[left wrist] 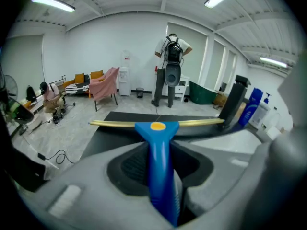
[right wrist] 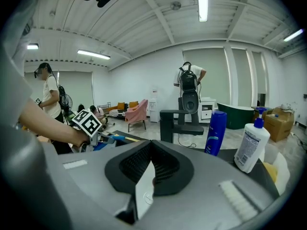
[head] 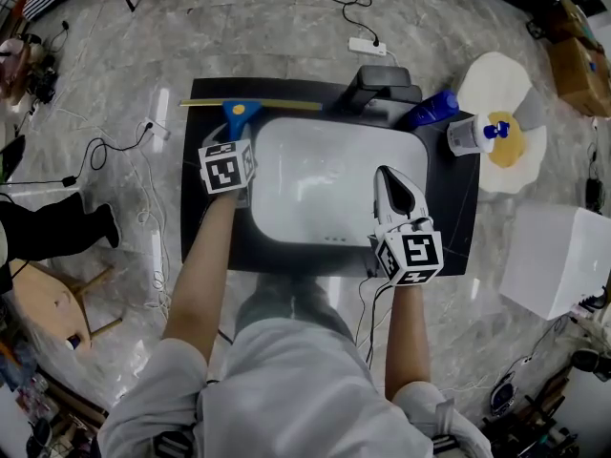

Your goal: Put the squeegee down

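Note:
The squeegee (head: 240, 113) has a blue handle and a long yellow blade. It is at the back left of the black table (head: 205, 232), behind the white basin (head: 334, 175). My left gripper (head: 236, 139) is shut on the blue handle (left wrist: 158, 147), and the blade lies crosswise just over the table top. I cannot tell whether the blade touches the table. My right gripper (head: 386, 181) hangs over the right part of the basin, its jaws shut with nothing held (right wrist: 146, 176).
A black faucet (head: 382, 89) stands behind the basin. A blue bottle (head: 434, 108) and a white pump bottle (head: 473, 134) are at the back right. A white box (head: 558, 256) sits on the floor at right, cables and a power strip (head: 368, 46) around.

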Tool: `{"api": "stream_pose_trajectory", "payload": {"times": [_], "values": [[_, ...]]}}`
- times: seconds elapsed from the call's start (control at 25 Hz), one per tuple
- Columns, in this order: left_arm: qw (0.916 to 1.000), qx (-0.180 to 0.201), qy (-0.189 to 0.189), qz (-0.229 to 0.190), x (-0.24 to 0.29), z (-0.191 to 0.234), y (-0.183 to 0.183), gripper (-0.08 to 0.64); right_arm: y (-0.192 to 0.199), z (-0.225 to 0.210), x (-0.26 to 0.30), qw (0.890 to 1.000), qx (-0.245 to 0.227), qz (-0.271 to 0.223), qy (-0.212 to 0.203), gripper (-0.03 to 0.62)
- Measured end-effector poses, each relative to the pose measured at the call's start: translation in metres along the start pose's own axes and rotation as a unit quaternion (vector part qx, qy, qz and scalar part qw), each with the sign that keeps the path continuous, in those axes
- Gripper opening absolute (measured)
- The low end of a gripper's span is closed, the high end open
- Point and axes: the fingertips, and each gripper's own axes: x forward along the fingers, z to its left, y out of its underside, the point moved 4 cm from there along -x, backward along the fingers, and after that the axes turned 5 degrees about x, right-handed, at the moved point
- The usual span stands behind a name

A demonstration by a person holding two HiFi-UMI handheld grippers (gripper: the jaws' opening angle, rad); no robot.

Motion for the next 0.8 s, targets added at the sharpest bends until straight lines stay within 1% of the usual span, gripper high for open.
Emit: {"api": "stream_pose_trajectory", "payload": {"times": [0.08,0.24,0.32,0.48,0.8], "values": [[1.0,-0.001,-0.001,0.005,0.002,0.002,0.002,0.132,0.001,-0.001,0.002,1.0,0.001,0.002,0.001,0.003],[0.9998,0.009,-0.003,0.019,0.008,0.002,0.009,0.133,0.003,-0.005,0.004,1.0,0.003,0.006,0.004,0.003],[0.9997,0.002,-0.003,0.023,0.011,0.002,0.01,0.133,0.003,-0.007,0.005,1.0,0.002,0.006,0.006,0.003],[0.9997,-0.009,-0.001,0.023,0.012,0.001,0.01,0.132,0.002,-0.01,0.006,1.0,0.002,0.006,0.011,0.003],[0.9998,-0.002,0.0,0.02,0.013,0.002,0.012,0.133,0.004,-0.013,0.004,1.0,0.004,0.009,0.013,0.003]]}}
